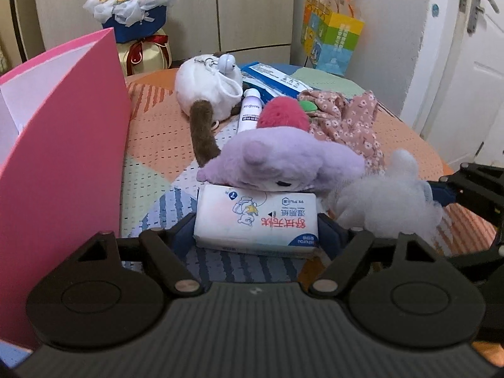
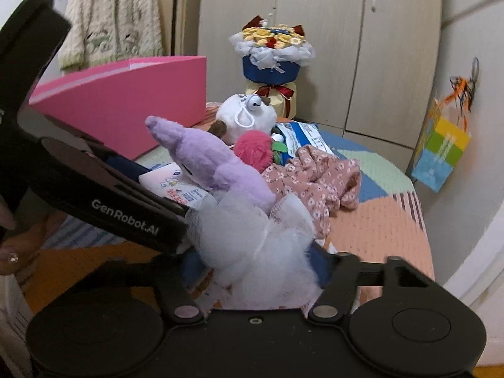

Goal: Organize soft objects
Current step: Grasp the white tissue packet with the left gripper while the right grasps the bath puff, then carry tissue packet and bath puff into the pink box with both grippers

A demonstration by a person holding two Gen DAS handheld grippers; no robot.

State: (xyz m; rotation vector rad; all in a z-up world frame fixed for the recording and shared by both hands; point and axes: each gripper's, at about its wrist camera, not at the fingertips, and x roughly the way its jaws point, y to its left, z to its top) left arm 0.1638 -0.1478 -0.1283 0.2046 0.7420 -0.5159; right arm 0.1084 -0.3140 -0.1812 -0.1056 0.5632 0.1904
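Note:
A white tissue pack (image 1: pixel 255 220) lies on the patchwork cover (image 1: pixel 157 132), and my left gripper (image 1: pixel 255 236) has its blue pads against both short ends of it. A purple plush toy (image 1: pixel 283 160) rests partly on top of the pack, with its white fluffy skirt (image 1: pixel 384 201) trailing right. My right gripper (image 2: pixel 256 267) is shut on that white fluff (image 2: pixel 261 245), and the purple body (image 2: pixel 208 163) rises beyond it. One right finger (image 1: pixel 442 190) shows at the fluff's edge in the left wrist view.
A tall pink box (image 1: pixel 63 141) stands open at the left. Behind the pack lie a white plush with a brown tail (image 1: pixel 208 88), a red plush (image 1: pixel 283 115), a floral cloth (image 1: pixel 343 116), a white bottle (image 1: pixel 249 110) and a blue carton (image 1: pixel 271 78). A bouquet (image 1: pixel 132 6) stands at the back.

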